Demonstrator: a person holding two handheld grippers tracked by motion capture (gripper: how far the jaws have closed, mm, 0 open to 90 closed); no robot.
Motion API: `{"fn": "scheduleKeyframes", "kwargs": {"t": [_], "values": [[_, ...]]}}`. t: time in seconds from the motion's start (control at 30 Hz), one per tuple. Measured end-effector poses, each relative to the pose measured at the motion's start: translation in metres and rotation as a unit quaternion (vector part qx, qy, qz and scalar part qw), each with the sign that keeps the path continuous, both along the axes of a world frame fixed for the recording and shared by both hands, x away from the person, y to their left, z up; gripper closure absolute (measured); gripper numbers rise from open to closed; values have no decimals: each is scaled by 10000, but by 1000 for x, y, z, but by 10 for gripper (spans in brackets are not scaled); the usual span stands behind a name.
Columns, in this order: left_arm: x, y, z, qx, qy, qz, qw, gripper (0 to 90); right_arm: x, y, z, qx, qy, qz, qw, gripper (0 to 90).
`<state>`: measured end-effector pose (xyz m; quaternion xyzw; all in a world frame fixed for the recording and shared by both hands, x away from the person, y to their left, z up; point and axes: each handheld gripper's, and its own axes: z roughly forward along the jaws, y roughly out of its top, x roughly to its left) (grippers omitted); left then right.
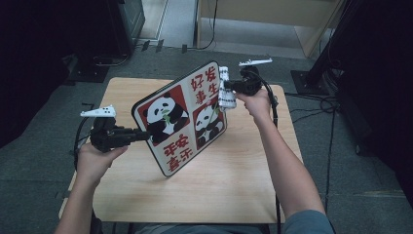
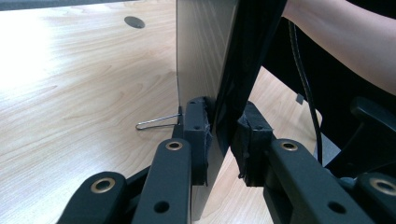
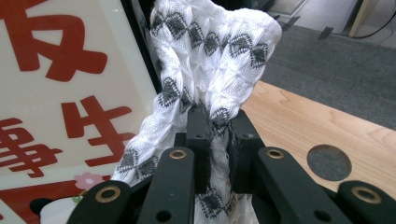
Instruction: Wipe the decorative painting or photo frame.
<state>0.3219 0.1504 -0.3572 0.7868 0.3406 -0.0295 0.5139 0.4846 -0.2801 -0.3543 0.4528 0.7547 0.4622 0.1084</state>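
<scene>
Here, the panda board (image 1: 181, 118) stands tilted on its lower corner near the middle of the wooden table (image 1: 234, 185), and we steady it with the left gripper (image 1: 141, 135) clamped on its left edge. Our right gripper (image 1: 229, 86) pinches a white patterned cloth (image 1: 225, 87) against the board's top right edge. To wipe well, we judge, keep the board braced and stroke evenly.

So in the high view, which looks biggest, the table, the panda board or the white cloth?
1. Table, biggest.
2. Panda board, held tilted up by the left gripper.
3. White patterned cloth, smallest, pinched by the right gripper.
</scene>
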Motion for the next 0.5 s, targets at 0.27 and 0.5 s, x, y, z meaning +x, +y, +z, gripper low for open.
{"fn": "scheduleKeyframes", "kwargs": {"t": [0.27,0.5], "values": [[0,0,0,14,-8,-3,10000,769,-4,-2,-11,-21,-47,-31,10000,829],[0,0,0,3,7,4,10000,769,-7,-1,-19,-243,-191,12,9995,828]]}}
